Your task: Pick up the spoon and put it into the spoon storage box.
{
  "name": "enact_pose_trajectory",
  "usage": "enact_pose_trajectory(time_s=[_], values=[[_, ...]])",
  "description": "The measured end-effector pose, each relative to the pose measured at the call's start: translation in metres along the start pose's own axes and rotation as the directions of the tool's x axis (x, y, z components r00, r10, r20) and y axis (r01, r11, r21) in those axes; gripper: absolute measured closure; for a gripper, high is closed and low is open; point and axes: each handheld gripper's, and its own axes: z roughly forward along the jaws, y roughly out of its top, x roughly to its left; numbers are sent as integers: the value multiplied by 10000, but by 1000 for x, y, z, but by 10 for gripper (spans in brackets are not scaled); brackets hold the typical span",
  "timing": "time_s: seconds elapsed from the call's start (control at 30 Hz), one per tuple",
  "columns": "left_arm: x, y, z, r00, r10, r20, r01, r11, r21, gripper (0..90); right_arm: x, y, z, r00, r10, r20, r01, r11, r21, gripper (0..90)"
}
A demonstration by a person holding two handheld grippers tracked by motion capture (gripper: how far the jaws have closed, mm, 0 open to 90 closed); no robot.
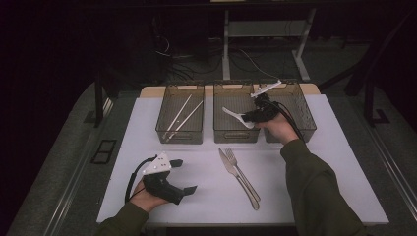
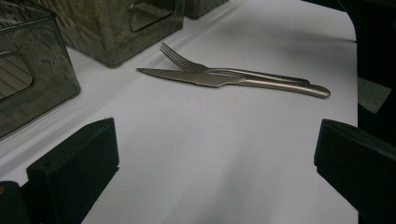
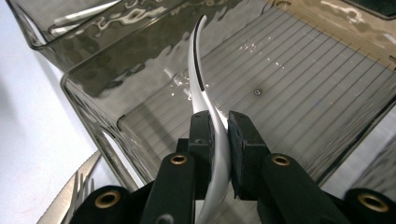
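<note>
Here, the right forearm reaches forward from the near edge of the table (image 1: 305, 196), and its hand holds the right gripper (image 1: 255, 116) over the middle basket (image 1: 236, 133) of three that stand in a row at the far side. Its jaws are clamped on a white plastic spoon (image 1: 237, 117), which sticks out to the left above that basket. The right gripper view (image 3: 219, 149) gives the grip itself — the spoon (image 3: 203, 88) stands edge-on between the two black pads, curving up and away over the ribbed floor of the basket (image 3: 299, 74).

The left hand rests near the table's front left corner, well apart from the baskets, with the left gripper (image 1: 183, 173) lying low and its jaws spread wide on nothing. Its own view looks across bare tabletop to a metal knife (image 2: 196, 78) and fork (image 2: 187, 60) lying side by side and touching — in the high view these lie in front of the middle basket, handles toward the person. The high view also shows two chopsticks (image 1: 183, 118) in the left basket (image 1: 180, 135).
</note>
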Motion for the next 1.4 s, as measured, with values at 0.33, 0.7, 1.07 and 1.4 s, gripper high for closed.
enact_pose_trajectory(time_s=[0.33, 0.7, 1.07, 1.4], values=[[0, 0, 0, 10000, 5, 10, -5, 10000, 0, 0, -1, 0, -4, 9984, 406, -381, -425, 9978, -503, 635], [0, 0, 0, 10000, 14, -12, -14, 10000, 30, 0, 3, 1, -33, 9967, 703, -408, -748, 9896, -1229, 413], [0, 0, 0, 10000, -18, -31, 18, 10000, -1, 0, 27, -2, -57, 9987, -108, -499, 21, 9853, -1707, 407], [-1, -1, 1, 10000, 19, -13, -19, 10000, 3, 0, 44, -21, -73, 9949, -313, -954, 114, 9791, -2029, 403]])
